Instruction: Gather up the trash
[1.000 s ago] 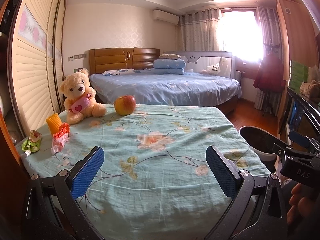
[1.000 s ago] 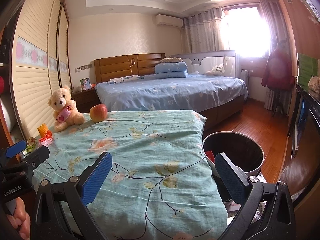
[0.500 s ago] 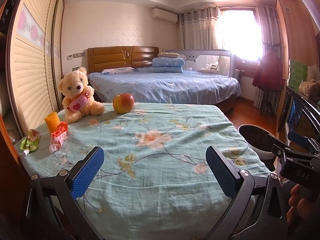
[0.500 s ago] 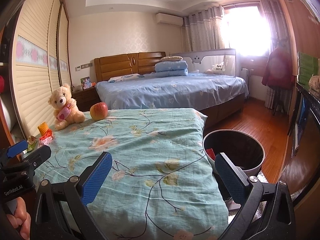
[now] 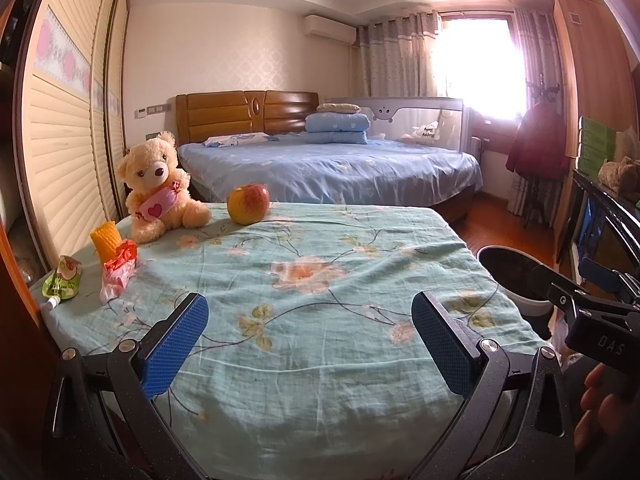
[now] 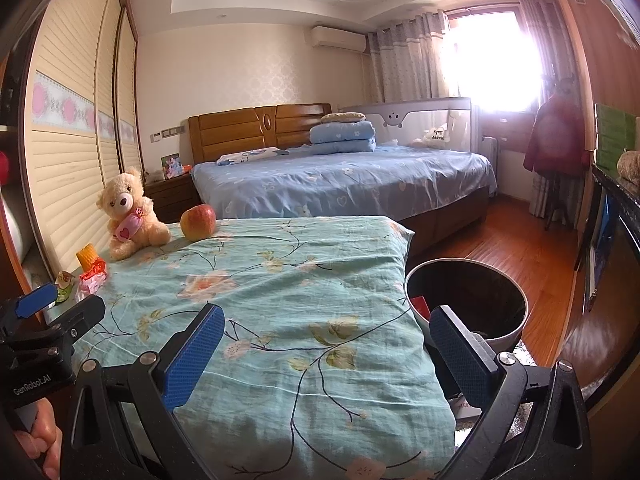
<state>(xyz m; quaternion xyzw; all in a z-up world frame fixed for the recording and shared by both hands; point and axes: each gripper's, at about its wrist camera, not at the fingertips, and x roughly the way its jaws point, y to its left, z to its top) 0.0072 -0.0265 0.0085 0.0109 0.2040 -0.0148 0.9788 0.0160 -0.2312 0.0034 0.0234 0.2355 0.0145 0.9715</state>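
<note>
A red and white crumpled wrapper [image 5: 118, 270] lies at the left edge of the floral cloth [image 5: 304, 280], with a green pouch [image 5: 62, 282] beside it. Both also show in the right wrist view, the wrapper [image 6: 91, 278] and the pouch [image 6: 64, 286]. A round black trash bin [image 6: 468, 300] stands on the floor right of the cloth and holds something red; its rim also shows in the left wrist view [image 5: 508, 276]. My left gripper [image 5: 310, 334] is open and empty over the near cloth. My right gripper [image 6: 326, 346] is open and empty near the bin.
A teddy bear [image 5: 158, 188], an apple [image 5: 248, 204] and a yellow corn-shaped object [image 5: 105, 242] sit on the cloth's far left. A blue bed [image 5: 328, 168] stands behind. A wardrobe [image 5: 60, 140] runs along the left, dark furniture [image 6: 612, 240] on the right.
Both grippers have drifted slightly; the view of the cloth has shifted a little. Nothing was taken hold of or let go.
</note>
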